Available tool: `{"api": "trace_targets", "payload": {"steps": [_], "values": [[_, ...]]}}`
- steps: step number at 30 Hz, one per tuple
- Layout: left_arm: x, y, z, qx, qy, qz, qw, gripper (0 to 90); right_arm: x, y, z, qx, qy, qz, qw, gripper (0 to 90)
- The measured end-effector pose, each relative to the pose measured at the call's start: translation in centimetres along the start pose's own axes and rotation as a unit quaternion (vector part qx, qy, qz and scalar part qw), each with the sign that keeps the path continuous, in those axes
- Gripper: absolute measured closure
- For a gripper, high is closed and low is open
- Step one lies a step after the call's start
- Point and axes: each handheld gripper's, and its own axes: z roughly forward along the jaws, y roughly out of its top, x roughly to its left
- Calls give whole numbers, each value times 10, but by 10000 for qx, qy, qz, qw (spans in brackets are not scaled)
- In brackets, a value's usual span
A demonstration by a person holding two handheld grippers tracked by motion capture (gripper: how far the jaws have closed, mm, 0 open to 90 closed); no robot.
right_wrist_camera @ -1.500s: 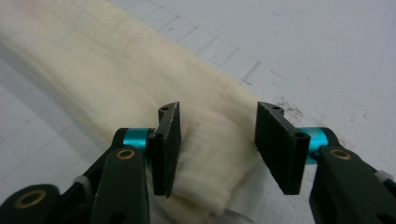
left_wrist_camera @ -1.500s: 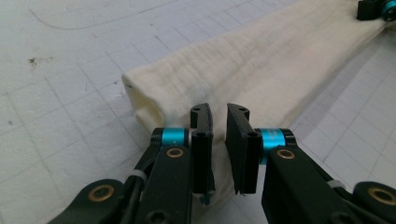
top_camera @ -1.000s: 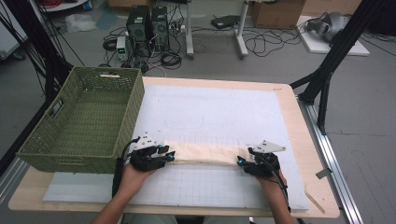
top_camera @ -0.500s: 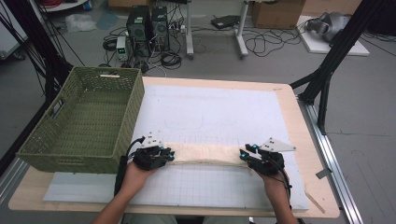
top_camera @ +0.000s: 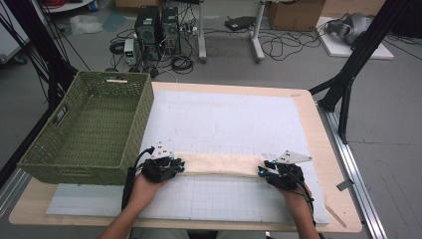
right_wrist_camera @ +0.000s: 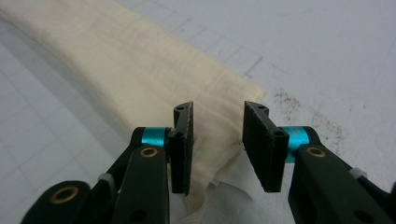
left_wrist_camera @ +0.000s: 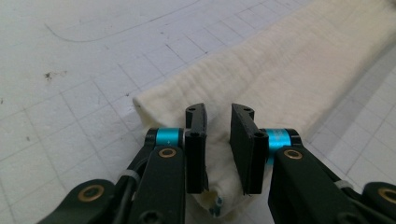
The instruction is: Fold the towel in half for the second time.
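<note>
folding the cloth: both ends pinched, fold not yet carried over

the cloth (top_camera: pixel 219 164) lies as a long cream strip across the near part of the mat (top_camera: pixel 234 119), running left to right, well clear of the basket (top_camera: pixel 89 129) at the left edge of the table (top_camera: pixel 318 134).

left gripper (left_wrist_camera: pixel 218 140) sits at the strip's left end. its jaws have just been closing; cloth is bunched between them, but a gap shows beside the right pad, so the hold looks loose rather than clenched.

right gripper (right_wrist_camera: pixel 215 140) sits at the right end. its jaws closed, then eased out a little; cloth lies between them and touches the left pad, with a gap at the right pad.

judgement, for doing the step well:
- close both sets of jaws fully on all layers before lifting, or the lower ply may drop out.
- lift both ends together and level, keeping the strip taut.
- carry the fold over squarely so the edges meet.
- keep the cables off the cloth.
</note>
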Motion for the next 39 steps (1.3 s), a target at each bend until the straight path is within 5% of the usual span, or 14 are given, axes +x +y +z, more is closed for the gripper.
{"api": "trace_targets", "payload": {"steps": [4, 9, 14, 16, 33, 39], "values": [[2, 2, -4, -172, -153, -56, 9997, 590, -1, 5, -15, -382, -86, 68, 9992, 568], [8, 12, -18, -710, -203, -176, 9971, 437, -6, 1, -24, -500, -210, 175, 9984, 446], [8, 20, -30, -1203, -147, -128, 9925, 261, -13, 1, -37, -743, -675, 427, 9940, 177], [7, 23, -32, -1301, -176, -129, 9913, 174, -14, 1, -41, -742, -813, 437, 9930, 161], [14, 26, -45, -1632, -181, -171, 9863, 177, -22, 0, -56, -829, -1148, 441, 9889, 119], [15, 26, -44, -1604, -153, -145, 9868, 185, -23, -2, -56, -814, -1153, 463, 9889, 119]]}}
